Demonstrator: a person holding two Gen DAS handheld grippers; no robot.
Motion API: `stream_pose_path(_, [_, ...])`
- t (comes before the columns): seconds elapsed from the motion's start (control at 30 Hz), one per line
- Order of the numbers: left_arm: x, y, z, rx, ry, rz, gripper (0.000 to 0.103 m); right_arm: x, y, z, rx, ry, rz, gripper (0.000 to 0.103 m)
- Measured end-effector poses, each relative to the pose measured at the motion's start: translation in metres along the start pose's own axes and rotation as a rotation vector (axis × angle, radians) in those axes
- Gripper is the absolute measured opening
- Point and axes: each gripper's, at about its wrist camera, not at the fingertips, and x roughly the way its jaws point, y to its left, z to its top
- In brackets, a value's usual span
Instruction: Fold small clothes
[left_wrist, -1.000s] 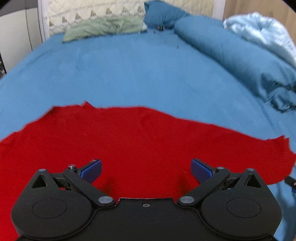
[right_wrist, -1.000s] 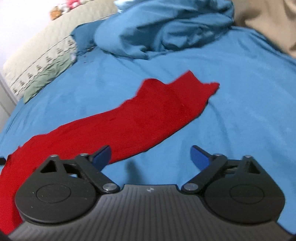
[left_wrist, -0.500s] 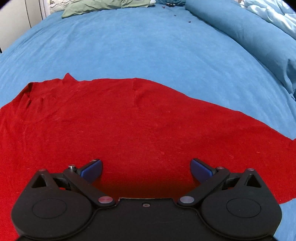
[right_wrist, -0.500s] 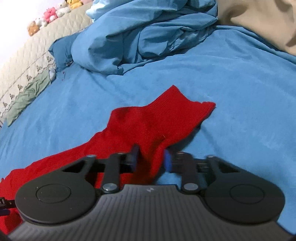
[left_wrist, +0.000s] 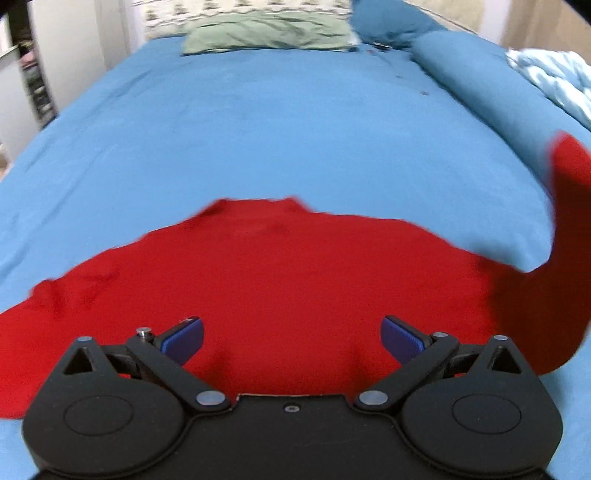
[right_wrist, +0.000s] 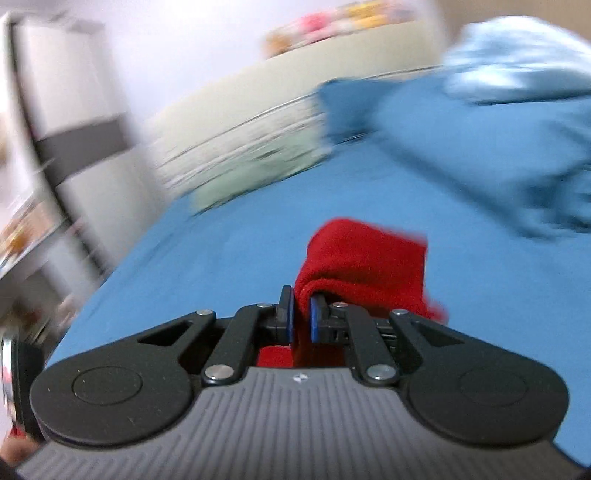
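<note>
Red cloth (left_wrist: 288, 280) lies flat on the blue bed (left_wrist: 258, 129). Left gripper (left_wrist: 291, 338) hangs above it, wide apart, holding nothing. Right gripper (right_wrist: 300, 321) pinches one end (maybe a sleeve; it's blurry), lifted up.

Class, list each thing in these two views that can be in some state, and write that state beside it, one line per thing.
Red garment: mostly flat on the bed, one end lifted at the right.
Left gripper: open, above the garment, holding nothing.
Right gripper: shut on the garment's end, raised off the bed.
Blue sheet: spread smooth.
Blue duvet: bunched at the side.
Green pillow: lying flat, creased.
</note>
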Motion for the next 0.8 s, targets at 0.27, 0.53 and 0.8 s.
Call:
stream_pose_path(0.27, [0.019,0.067,-0.038,-0.010,0.096,0.047,0.103,0.109,0.083,-0.137,-0.217,0.328,0.054,0.026])
stream_pose_path(0.53, [0.012,0.048,-0.025,-0.054,0.056,-0.061,0.103,0.059,0.071,-0.130,-0.316,0.288,0.014,0.077])
stream_pose_path(0.8, [0.025,-0.038,0.011,0.078,0.026,-0.203,0.103,0.014,0.018,-0.110,-0.242,0.296,-0.164,0.083])
